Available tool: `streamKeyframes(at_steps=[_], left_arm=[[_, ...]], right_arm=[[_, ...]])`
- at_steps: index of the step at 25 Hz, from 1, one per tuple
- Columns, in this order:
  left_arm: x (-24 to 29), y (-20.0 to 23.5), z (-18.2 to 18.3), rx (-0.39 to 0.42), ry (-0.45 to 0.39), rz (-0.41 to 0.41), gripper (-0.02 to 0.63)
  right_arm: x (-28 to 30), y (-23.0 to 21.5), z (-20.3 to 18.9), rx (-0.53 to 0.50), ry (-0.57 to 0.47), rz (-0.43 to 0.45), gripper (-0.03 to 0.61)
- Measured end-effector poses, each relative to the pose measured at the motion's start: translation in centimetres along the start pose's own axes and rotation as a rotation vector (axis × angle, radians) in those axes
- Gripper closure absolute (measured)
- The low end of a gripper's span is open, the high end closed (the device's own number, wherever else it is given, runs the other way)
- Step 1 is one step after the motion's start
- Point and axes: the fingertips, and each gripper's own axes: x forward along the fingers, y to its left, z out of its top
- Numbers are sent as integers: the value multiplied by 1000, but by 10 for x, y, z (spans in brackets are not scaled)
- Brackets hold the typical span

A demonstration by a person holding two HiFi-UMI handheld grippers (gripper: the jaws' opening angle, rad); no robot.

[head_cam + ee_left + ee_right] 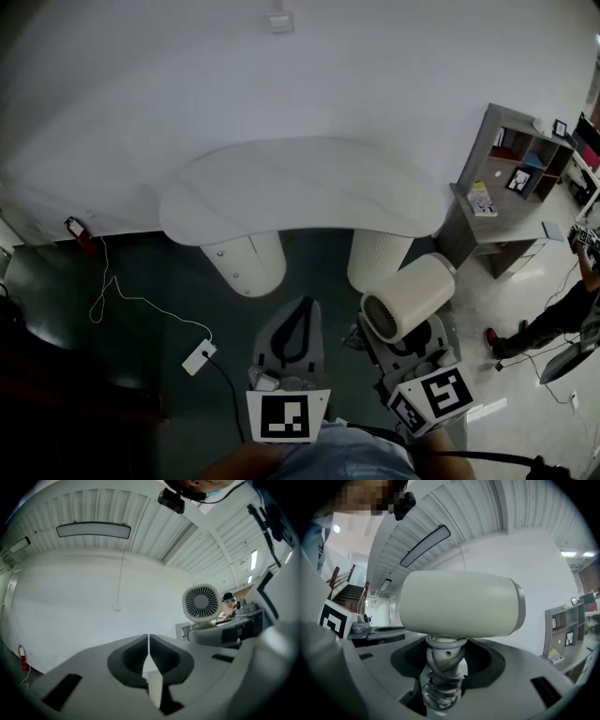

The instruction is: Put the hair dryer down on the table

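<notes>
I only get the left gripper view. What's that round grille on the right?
Observer: One end of a hair dryer. The right gripper is clamped on its handle.
Operator: Is anything on the handle?
Observer: Yes, its cord is wound round it.
Operator: And where's the table?
Observer: The head view shows a white table ahead. The hair dryer is in the air on the near side of it.

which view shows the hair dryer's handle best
The right gripper view: the hair dryer sits close up, its cord-wrapped handle gripped by the right tool. The head view shows only the barrel from above; the left gripper view only its grille.
</notes>
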Motion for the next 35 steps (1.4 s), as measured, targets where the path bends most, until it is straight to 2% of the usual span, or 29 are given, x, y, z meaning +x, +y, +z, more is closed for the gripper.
streamKeyframes(at_steps=[7, 14, 19, 25, 35], left_arm=[[31, 30, -8, -28, -5, -15, 600], [63, 27, -27, -42, 44, -46, 600], [103, 15, -44, -25, 98, -67, 600], [167, 16, -49, 3, 119, -54, 600], [260, 15, -37, 40, 123, -18, 600]], right_arm=[[41, 0, -1, -12, 8, -7, 359], [63, -26, -9, -4, 31, -27, 358], [84, -66, -18, 5, 45, -43, 359], [125, -115, -26, 58, 68, -20, 359], [189, -187, -13, 77, 51, 32, 359]])
